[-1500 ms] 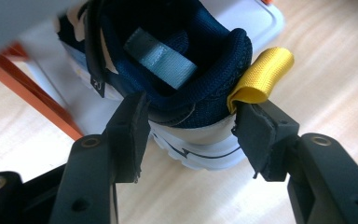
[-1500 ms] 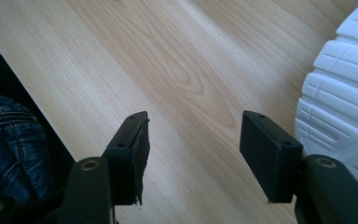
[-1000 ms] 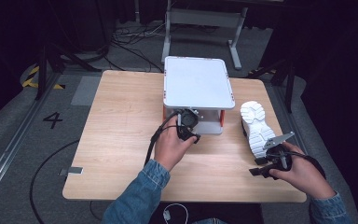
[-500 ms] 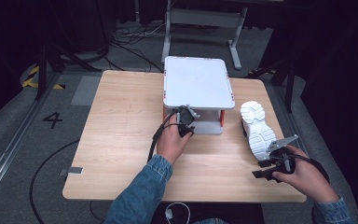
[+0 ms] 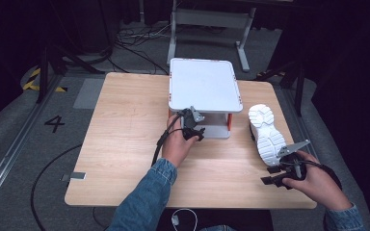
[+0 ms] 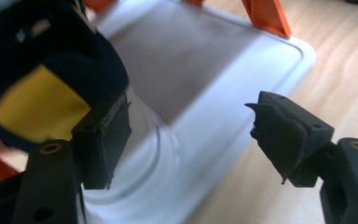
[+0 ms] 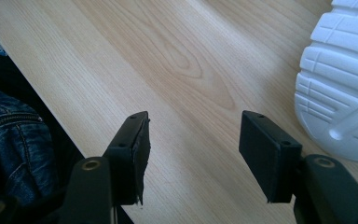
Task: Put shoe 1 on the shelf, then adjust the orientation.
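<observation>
A white two-tier rack (image 5: 204, 86) with orange legs (image 6: 265, 16) stands at the back middle of the wooden table (image 5: 125, 130). My left gripper (image 5: 197, 131) is at the rack's front, open (image 6: 191, 112) over the lower white tray (image 6: 242, 84). A dark navy shoe with a yellow patch and a white sole (image 6: 42, 84) stands on that tray, against the outside of my left-hand pad (image 6: 114, 133). A second shoe (image 5: 267, 134) lies on its side to the right of the rack, white sole (image 7: 340, 93) up. Just in front of this shoe, my right gripper (image 5: 270, 174) is open (image 7: 193, 126) over bare wood.
The table's front edge (image 7: 42, 102) runs close under my right gripper, with a denim sleeve (image 7: 9, 144) beyond it. Cables and a metal stand (image 5: 207, 24) sit on the floor behind the table. The left half of the table is bare wood.
My left gripper has pushed forward to the rack's lower tier. My right gripper has drawn back from the shoe on the table toward the front right corner.
</observation>
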`<action>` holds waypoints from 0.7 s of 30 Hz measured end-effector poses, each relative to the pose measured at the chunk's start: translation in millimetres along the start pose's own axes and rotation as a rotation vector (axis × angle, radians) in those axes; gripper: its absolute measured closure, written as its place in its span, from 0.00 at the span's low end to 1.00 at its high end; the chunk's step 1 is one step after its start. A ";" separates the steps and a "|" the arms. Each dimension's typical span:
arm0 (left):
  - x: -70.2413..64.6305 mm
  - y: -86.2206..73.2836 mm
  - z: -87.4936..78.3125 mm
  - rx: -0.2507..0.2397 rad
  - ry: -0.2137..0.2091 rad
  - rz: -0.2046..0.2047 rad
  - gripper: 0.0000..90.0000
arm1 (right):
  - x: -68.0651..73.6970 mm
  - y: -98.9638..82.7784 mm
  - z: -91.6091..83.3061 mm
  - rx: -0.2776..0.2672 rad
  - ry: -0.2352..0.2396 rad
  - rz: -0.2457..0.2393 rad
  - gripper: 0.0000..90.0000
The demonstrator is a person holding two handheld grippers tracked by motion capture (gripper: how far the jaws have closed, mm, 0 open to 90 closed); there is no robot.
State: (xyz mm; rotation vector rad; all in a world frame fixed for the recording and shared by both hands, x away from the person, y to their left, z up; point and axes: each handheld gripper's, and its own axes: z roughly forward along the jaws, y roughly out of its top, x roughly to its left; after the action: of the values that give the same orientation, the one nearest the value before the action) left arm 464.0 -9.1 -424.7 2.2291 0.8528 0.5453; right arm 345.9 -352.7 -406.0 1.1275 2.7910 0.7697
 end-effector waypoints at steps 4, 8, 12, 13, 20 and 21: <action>1.6 2.2 -24.9 0.018 -0.037 -0.061 0.31 | -1.9 2.5 -1.5 -0.012 -0.003 -0.003 0.49; 6.3 4.4 -58.1 0.042 -0.040 -0.085 0.27 | -3.0 4.6 -2.2 -0.030 -0.004 -0.001 0.48; 12.0 0.8 -84.7 0.077 -0.029 -0.121 0.27 | -4.7 6.3 -4.4 -0.051 -0.015 -0.002 0.48; 14.1 -0.9 -91.2 0.090 -0.021 -0.122 0.27 | -5.1 7.0 -5.5 -0.059 -0.023 -0.002 0.48; 35.3 -21.3 -122.1 0.148 0.021 -0.156 0.23 | -7.8 10.6 -11.4 -0.094 -0.041 -0.003 0.47; 37.9 -24.2 -123.2 0.153 0.027 -0.161 0.23 | -9.0 11.7 -12.7 -0.101 -0.046 -0.004 0.47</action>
State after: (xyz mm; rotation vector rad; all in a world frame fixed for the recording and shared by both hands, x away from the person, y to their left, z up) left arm 408.7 85.8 -353.0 2.2680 1.1091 0.4475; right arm 357.4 -357.0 -390.8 1.1076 2.6824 0.8623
